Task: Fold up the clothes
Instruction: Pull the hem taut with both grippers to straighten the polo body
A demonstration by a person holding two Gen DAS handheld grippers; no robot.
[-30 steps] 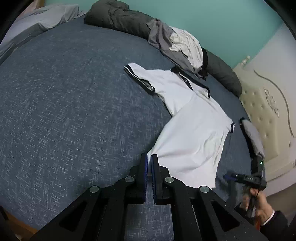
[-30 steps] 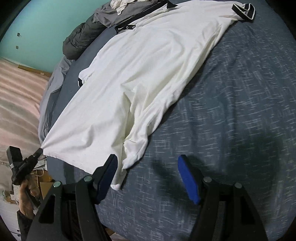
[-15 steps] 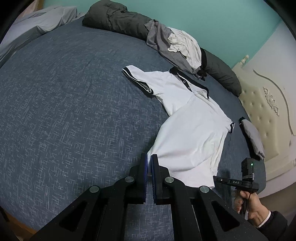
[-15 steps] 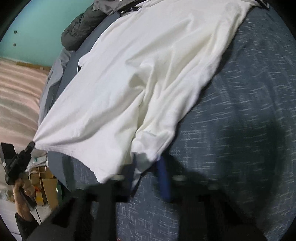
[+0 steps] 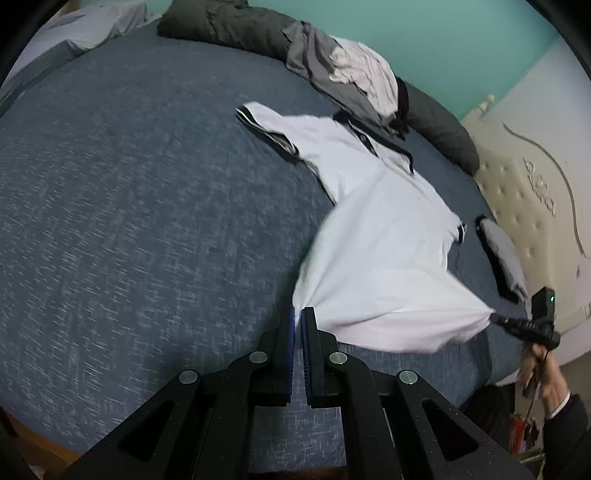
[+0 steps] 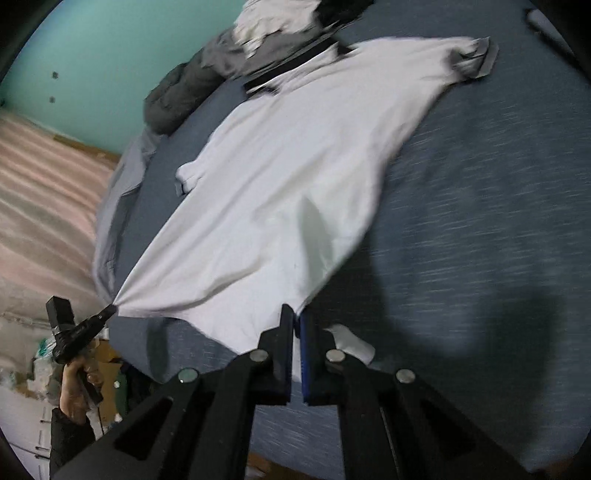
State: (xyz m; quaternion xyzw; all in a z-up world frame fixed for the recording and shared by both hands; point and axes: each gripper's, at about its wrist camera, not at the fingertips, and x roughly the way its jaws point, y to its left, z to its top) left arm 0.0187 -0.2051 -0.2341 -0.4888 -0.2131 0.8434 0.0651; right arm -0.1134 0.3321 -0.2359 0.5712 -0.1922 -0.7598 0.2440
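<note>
A: Look at our left gripper (image 5: 298, 314), low in the middle of its own view. What is it doing?

B: Its two black jaws are squeezed tight on one bottom corner of the white polo shirt (image 5: 373, 236). We can see the cloth bunch up right at the tips.

A: And our right gripper (image 6: 296, 319)?

B: It is low in the middle of its own view too. Its jaws have just snapped together, and the other bottom corner of the shirt is pinched between them. In the left view we see that gripper at the right edge, with a hand (image 5: 546, 376) under it.

A: So where is our shirt now?

B: Its bottom edge is pulled tight between our two grippers and lifted a little. The rest lies on the blue bed cover (image 5: 129, 221), running up to the upper right of the left view. The black collar and one striped sleeve are at the far end.

A: What is past the shirt?

B: A pile of clothes (image 5: 351, 77), grey and white, sits just behind the collar. A long dark grey pillow (image 5: 229, 29) lies along the green wall (image 5: 461, 48). A small grey folded thing (image 5: 502, 254) is at the right, near the cream headboard (image 5: 532, 192).
</note>
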